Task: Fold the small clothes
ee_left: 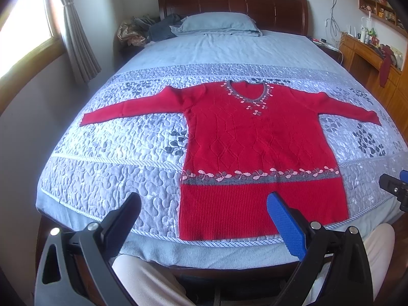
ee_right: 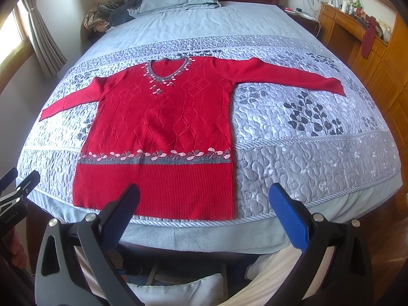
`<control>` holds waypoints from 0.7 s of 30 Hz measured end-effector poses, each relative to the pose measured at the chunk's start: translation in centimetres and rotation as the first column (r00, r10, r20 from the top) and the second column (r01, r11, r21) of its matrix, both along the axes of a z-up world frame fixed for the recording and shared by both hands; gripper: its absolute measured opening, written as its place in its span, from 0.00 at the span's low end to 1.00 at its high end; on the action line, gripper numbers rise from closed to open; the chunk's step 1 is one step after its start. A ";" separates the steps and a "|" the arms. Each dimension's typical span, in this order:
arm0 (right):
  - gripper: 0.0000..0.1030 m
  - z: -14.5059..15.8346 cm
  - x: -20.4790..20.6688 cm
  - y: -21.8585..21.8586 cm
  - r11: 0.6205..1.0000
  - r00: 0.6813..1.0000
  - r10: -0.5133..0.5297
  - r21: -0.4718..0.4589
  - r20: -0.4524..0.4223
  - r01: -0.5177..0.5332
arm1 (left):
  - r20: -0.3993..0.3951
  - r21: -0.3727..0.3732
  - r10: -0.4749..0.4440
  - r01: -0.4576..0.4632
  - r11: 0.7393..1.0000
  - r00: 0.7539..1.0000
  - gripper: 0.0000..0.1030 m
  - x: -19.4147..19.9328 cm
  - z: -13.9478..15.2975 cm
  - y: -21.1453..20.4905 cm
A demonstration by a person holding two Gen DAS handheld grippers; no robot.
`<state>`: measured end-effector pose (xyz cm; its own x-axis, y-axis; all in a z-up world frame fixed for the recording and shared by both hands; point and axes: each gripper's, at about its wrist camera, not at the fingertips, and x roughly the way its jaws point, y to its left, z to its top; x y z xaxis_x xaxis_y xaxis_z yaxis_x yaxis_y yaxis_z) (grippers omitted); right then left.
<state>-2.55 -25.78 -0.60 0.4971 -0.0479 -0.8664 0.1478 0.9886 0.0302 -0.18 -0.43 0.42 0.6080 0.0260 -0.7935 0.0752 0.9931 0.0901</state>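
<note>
a red sweater (ee_left: 255, 137) lies flat and face up on the quilt (ee_left: 114, 178) that covers the near half of the bed (ee_left: 229, 51). its two long sleeves stretch straight out to either side, and its ribbed hem sits right at the quilt's near edge, close to the corded trim. a grey band with pale pink flowers runs across the body just above the ribbed part, and the same grey and pink pattern rings the v neck, which points toward the pillow (ee_left: 219, 23). the body has a raised diamond knit.

the left gripper (ee_left: 204, 209) hovers just off the near edge of the quilt, with its fingers spread wide and nothing between them. its blue-padded finger (ee_left: 285, 224) shows over the sweater's hem in the left wrist view, while the dark finger is over bare quilt beside the sweater. i cannot tell if either touches the cloth.

the right gripper (ee_right: 204, 204) also hangs off the near edge of the quilt, spread wide and empty. its dark finger overlaps the hem in the right wrist view and its blue-padded finger (ee_right: 288, 216) is over the quilt to the side of the sweater.

beyond the quilt, a pile of clothes (ee_left: 142, 30) sits beside the pillow, against the wooden headboard (ee_left: 229, 2). pale trousers (ee_left: 142, 280) show below the grippers.
</note>
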 end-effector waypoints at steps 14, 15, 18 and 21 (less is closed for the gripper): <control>0.97 0.1 0.0 0.0 1.000 1.000 0.003 0.001 0.002 -0.003 | 0.004 0.008 -0.007 0.007 1.000 1.000 0.96 -0.1 0.0 -0.2; 0.97 0.1 0.0 0.0 1.000 1.000 0.003 0.003 0.002 -0.003 | 0.004 0.008 -0.008 0.007 1.000 1.000 0.96 -0.1 0.0 -0.2; 0.97 0.1 0.1 -0.1 1.000 1.000 0.003 0.002 0.002 -0.003 | 0.003 0.011 -0.008 0.008 1.000 1.000 0.96 -0.1 0.0 -0.2; 0.97 0.1 0.1 -0.1 1.000 1.000 0.003 0.002 0.002 -0.003 | -0.001 0.011 -0.007 0.007 1.000 1.000 0.96 0.0 0.0 -0.3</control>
